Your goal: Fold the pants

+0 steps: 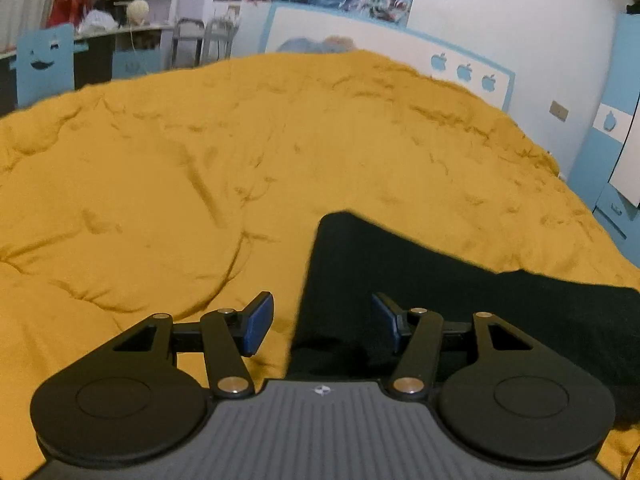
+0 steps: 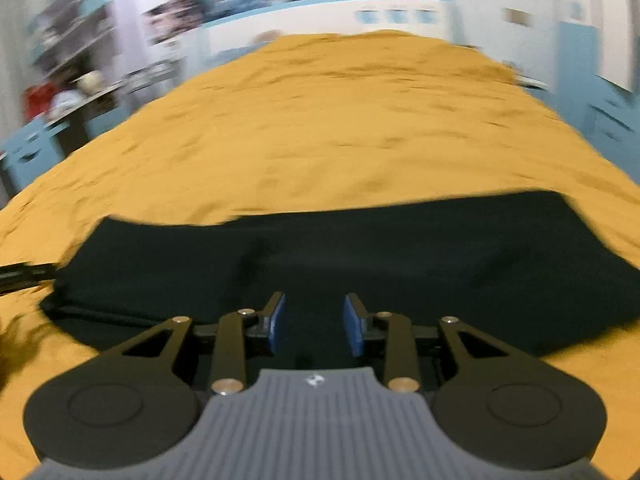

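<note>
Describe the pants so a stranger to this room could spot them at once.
Start with the bed covered by a wrinkled mustard-yellow blanket that fills most of the room. On its near part lie the pants, a flat spread of cloth just ahead of both grippers. They are the only black thing on the yellow, plain and unpatterned.
</note>
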The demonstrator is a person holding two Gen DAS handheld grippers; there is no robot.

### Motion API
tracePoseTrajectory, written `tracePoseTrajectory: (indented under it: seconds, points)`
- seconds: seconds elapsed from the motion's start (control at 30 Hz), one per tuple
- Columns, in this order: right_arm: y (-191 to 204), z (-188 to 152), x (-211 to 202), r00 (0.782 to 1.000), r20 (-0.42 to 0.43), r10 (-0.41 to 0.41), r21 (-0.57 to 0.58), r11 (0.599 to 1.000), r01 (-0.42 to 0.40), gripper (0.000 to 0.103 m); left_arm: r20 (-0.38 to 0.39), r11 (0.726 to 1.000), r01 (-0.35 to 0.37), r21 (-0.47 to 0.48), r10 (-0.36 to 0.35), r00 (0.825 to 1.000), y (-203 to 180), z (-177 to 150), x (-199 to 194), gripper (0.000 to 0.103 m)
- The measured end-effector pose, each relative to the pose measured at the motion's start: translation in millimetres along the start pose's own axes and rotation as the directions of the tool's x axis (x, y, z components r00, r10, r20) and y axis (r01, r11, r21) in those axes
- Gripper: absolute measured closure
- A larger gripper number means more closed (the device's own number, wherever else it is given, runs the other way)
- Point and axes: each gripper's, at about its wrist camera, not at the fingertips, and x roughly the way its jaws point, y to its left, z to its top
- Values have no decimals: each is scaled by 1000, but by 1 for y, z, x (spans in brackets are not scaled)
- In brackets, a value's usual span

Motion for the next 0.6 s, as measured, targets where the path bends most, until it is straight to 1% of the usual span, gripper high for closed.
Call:
tracePoseTrajectory:
  seconds: [0.07, 0.13, 0.17, 0.23, 0.3, 0.37, 0.43, 0.5, 0.57, 0.6]
  points:
    - [-39, -7, -13, 999, 1, -50, 58, 997, 50, 69, 8, 1000, 23, -1, -23, 1000, -18, 2, -6, 37]
    - [-84, -12, -20, 996, -13, -90, 133, 987, 90, 68, 1, 999, 46, 22, -46, 999, -43, 1, -10, 37]
    - [-104, -14, -22, 994, -23, -106, 184, 977, 109, 67, -11, 997, 58, 42, -57, 998, -60, -1, -10, 37]
    - [-147, -19, -28, 992, -35, -118, 320, 939, 123, 66, -27, 992, 88, 88, -86, 996, -96, -4, -8, 37]
    - [-181, -26, -30, 993, -29, -111, 457, 882, 112, 56, -44, 982, 126, 138, -121, 992, -133, -9, -7, 37]
    - [-210, -33, -28, 996, -20, -93, 578, 811, 87, 48, -71, 970, 162, 184, -151, 986, -172, -14, -3, 37]
    - [-236, -37, -16, 999, -2, -42, 685, 728, 32, 48, -97, 957, 183, 224, -165, 981, -209, -22, 2, 37]
    - [-252, -36, -3, 1000, 16, -14, 748, 663, -3, 48, -116, 945, 202, 258, -177, 977, -237, -30, 8, 37]
    - [-259, -32, 12, 1000, 26, -4, 778, 629, -18, 49, -136, 935, 211, 284, -179, 974, -263, -40, 16, 37]
    - [-260, -29, 20, 1000, 27, -1, 772, 635, -21, 65, -144, 932, 210, 296, -174, 974, -273, -45, 20, 37]
